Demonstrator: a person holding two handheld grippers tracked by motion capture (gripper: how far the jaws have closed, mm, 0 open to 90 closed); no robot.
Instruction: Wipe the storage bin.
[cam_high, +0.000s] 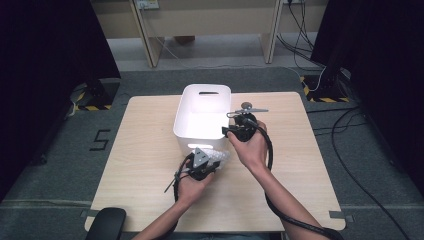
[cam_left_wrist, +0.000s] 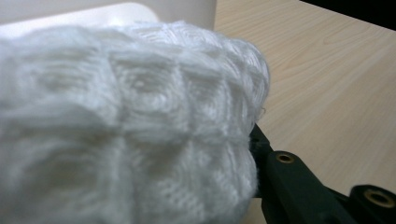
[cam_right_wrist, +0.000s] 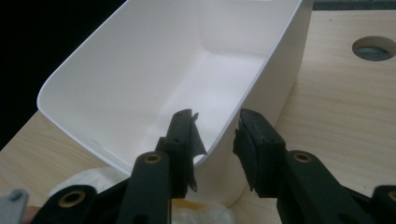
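White knitted cloth (cam_left_wrist: 126, 126): waffle-textured, bunched, clamped in the left tool (cam_high: 207, 167), jaws pressed together on it. In the high view it (cam_high: 218, 159) sits just above the tabletop, just beside the near short wall of the white bin, slightly toward the near edge of the tabletop. In the left gripper view it covers most of the tool, with one black jaw showing at lower right.

White plastic bin (cam_high: 202, 120): rectangular, open-topped, with a slot handle in its far wall. It stands at the middle of the tabletop, toward the far edge. No brand or label can be read on it.

Right tool (cam_right_wrist: 215, 135): jaws apart, straddling the bin's near right corner rim, one jaw inside the wall and one outside; pads not pressing on the rim. In the high view it (cam_high: 231, 131) is held at the bin's right side.

Tabletop (cam_high: 145, 150): light wood grain, with a round cable hole (cam_right_wrist: 373, 48) seen past the bin. Broad bare areas to left and right of the bin, and along the near edge.

Floor marking (cam_high: 100, 140): black figure "5" on grey carpet, off the tabletop's left edge.
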